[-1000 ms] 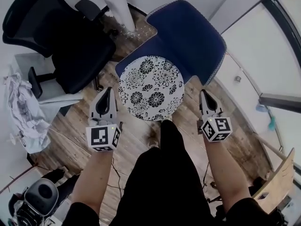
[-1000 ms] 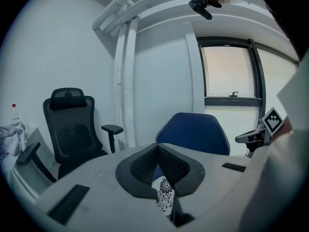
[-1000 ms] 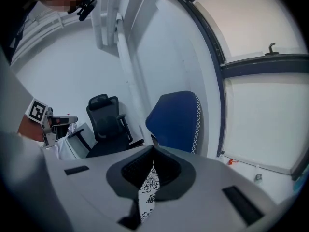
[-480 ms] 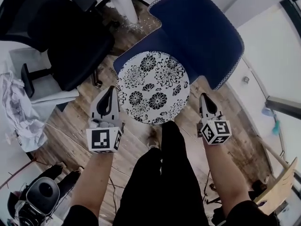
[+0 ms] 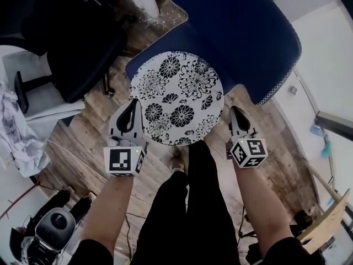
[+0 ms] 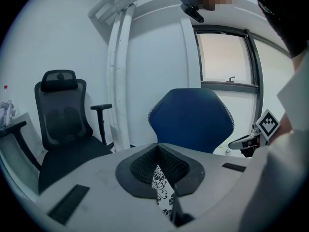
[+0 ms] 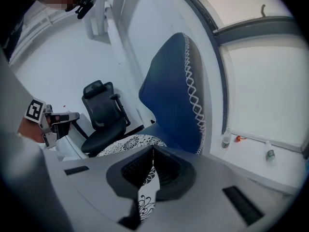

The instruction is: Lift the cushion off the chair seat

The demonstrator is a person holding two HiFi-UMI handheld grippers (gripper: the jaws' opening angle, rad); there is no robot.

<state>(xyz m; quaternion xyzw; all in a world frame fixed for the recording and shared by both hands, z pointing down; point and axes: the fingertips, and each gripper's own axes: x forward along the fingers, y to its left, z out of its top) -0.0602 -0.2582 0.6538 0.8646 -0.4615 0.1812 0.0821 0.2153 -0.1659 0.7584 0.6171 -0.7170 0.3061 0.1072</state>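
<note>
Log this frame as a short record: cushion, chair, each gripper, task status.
cushion: round, black-and-white floral, lying flat on the seat of the blue chair
left gripper: fingers together, empty, by the cushion's left edge
right gripper: fingers together, empty, by the cushion's right edge
nearby: black office chair at left
status: cushion not yet lifted

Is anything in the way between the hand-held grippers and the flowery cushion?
No, nothing visible is. The left hand-held gripper is shut on the cushion at its left edge, and the right hand-held gripper is shut on its right edge, over the blue chair seat. Nothing shows above the cushion to block lifting it.
</note>
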